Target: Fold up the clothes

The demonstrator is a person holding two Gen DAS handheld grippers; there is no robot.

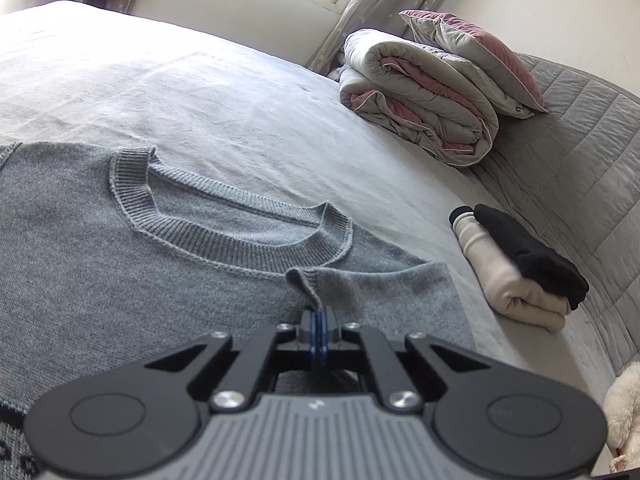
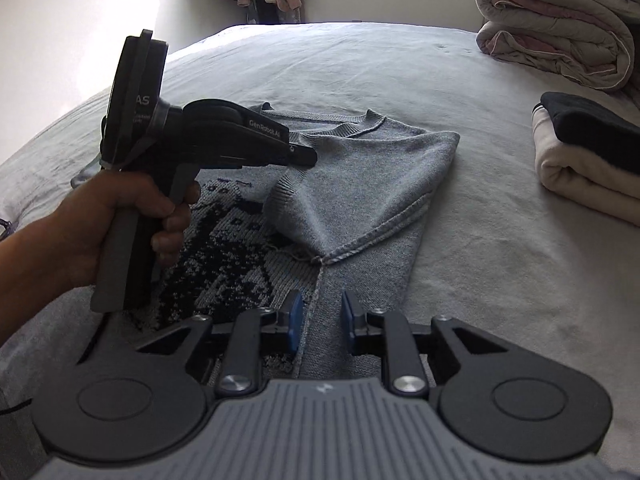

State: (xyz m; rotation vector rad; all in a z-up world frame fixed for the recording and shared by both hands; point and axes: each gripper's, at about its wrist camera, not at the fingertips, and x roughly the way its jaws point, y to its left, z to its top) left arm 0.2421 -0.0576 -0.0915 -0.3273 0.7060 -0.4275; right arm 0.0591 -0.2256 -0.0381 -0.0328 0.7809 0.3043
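Where the pale sheet covers the bed, a grey knitted sweater lies flat near its middle, collar toward the window side, with a dark patterned panel on its front. One sleeve is folded inward across the chest, its ribbed cuff lying over the pattern. At the bed's far right corner sits a rolled grey-and-pink duvet with a pillow on top. Nearer, just beside the quilted bed edge, a folded cream garment carries a folded black garment on it; both lie well apart from the sweater. The left hand-held gripper, held by a person's hand, has its blue pads pressed together on a raised pinch of the sweater's knit near the shoulder. The right hand-held gripper hovers over the sweater's lower side seam, pads standing apart with nothing clamped between them.
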